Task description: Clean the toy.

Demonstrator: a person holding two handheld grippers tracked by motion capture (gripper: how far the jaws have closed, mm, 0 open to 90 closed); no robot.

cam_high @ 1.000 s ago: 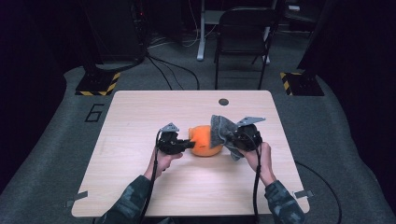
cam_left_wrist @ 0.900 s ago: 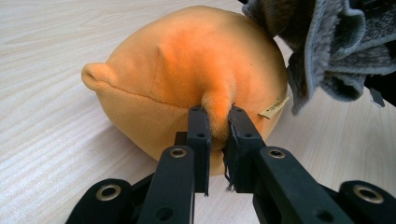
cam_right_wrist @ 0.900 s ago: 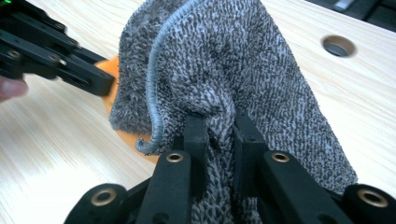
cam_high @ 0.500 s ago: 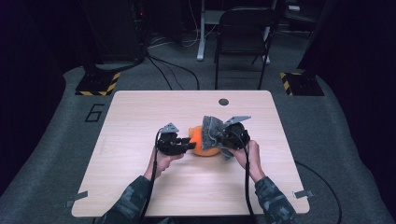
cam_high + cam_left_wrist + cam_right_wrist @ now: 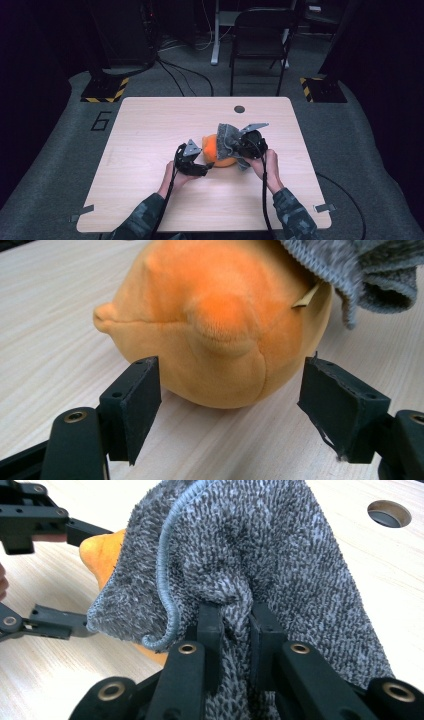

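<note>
Orange plush toy [image 5: 215, 335], round and soft, is sitting on the worktop [image 5: 150, 125] between the gaping left tongs [image 5: 230, 410]; right tongs [image 5: 235, 625] are pinching a grey towel [image 5: 280, 555] draped over it.

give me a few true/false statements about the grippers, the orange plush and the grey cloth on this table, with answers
1. The right gripper has its fingers pinched on the grey cloth. True.
2. The left gripper is clamped tight on the orange plush toy. False: its fingers are spread wide, one on each side of the plush's lower part, and no squeeze is visible.
3. The grey cloth is draped over part of the plush. True.
4. The plush is lifted off the table. False: in the left gripper view it rests on the wood.
5. The round hole in the table lies under the cloth. False: it sits uncovered near the far edge.
</note>
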